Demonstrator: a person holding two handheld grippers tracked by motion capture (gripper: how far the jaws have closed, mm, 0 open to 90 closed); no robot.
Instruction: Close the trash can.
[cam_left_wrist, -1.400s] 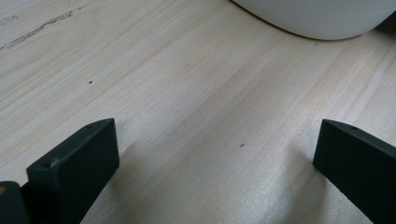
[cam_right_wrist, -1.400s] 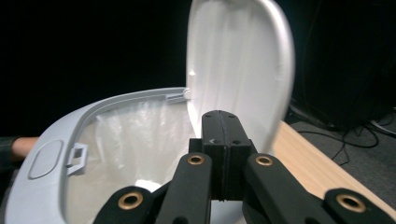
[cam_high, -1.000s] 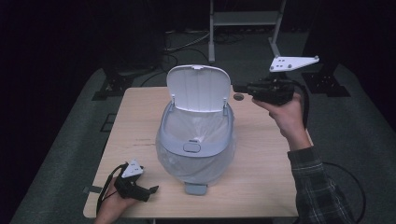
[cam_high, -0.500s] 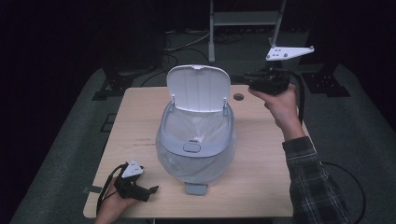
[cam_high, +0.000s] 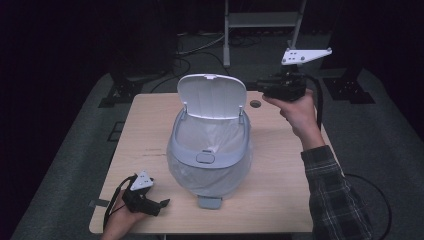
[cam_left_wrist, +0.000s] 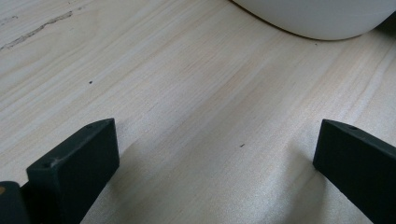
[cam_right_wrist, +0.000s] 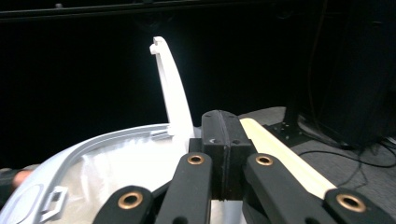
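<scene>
- Up beside the raised lid (cam_high: 212, 95): right claw (cam_right_wrist: 225, 140) clenched, empty.
- Low on the bench (cam_high: 280, 165): left claw (cam_high: 162, 204) released, level.
- Between them: pale grey bin (cam_high: 210, 155), white liner inside.

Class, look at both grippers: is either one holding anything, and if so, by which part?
Nothing is held. The right gripper is shut on nothing beside the bin's lid; the left gripper is open over the table.

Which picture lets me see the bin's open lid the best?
The high view: the lid stands upright behind the bin, its whole inner face showing. The right gripper view catches the lid edge-on, a thin white strip. The left gripper view gives just a curve of the bin's white wall.
</scene>
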